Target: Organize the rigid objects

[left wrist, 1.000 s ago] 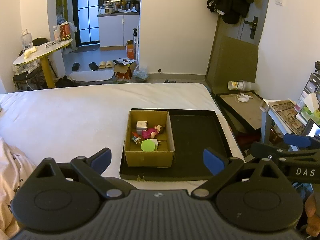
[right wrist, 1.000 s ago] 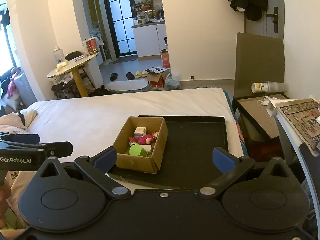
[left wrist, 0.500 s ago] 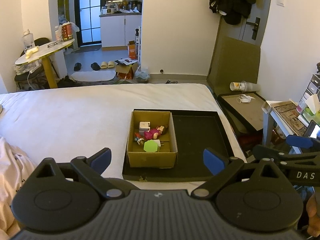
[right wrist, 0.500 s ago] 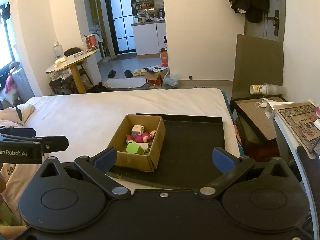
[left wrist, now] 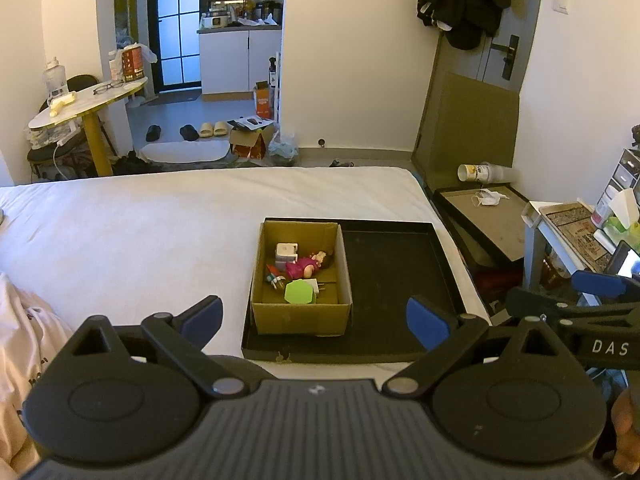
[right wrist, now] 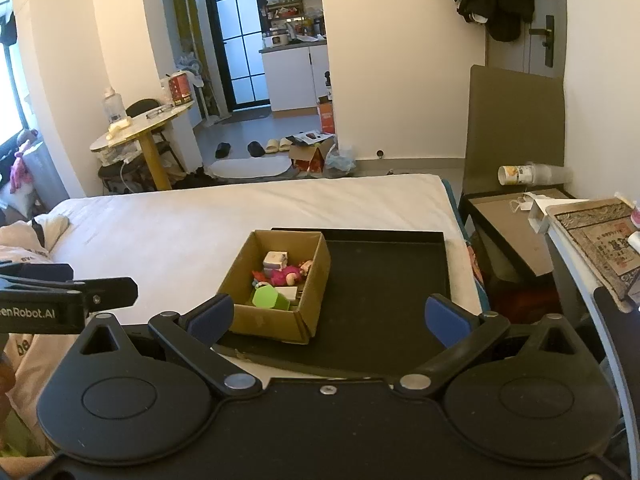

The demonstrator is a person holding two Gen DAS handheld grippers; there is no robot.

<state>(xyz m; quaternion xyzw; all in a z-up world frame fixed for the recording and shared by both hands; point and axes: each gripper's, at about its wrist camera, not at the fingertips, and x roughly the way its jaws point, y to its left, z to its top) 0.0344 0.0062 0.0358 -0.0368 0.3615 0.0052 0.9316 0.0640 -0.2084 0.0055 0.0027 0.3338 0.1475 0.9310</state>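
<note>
A small cardboard box (left wrist: 301, 314) stands in the left part of a black tray (left wrist: 392, 276) on the white bed. It holds a white cube (left wrist: 286, 252), a pink doll (left wrist: 306, 266), a green hexagonal block (left wrist: 300, 293) and a small red figure. The box shows in the right wrist view (right wrist: 276, 322) too, with the green block (right wrist: 270, 298) and doll (right wrist: 286, 276). My left gripper (left wrist: 314, 316) is open and empty, held back from the box. My right gripper (right wrist: 328, 316) is open and empty, also short of the tray (right wrist: 384, 280).
The white bed (left wrist: 160, 224) spreads to the left, with pinkish cloth (left wrist: 16, 336) at its near left. A second tray and open cardboard (left wrist: 488, 220) sit on the floor to the right, beside a cluttered side table (left wrist: 576, 232).
Both views have shifted slightly, with the box and tray drifting a little in frame. Both grippers stay open and empty.
</note>
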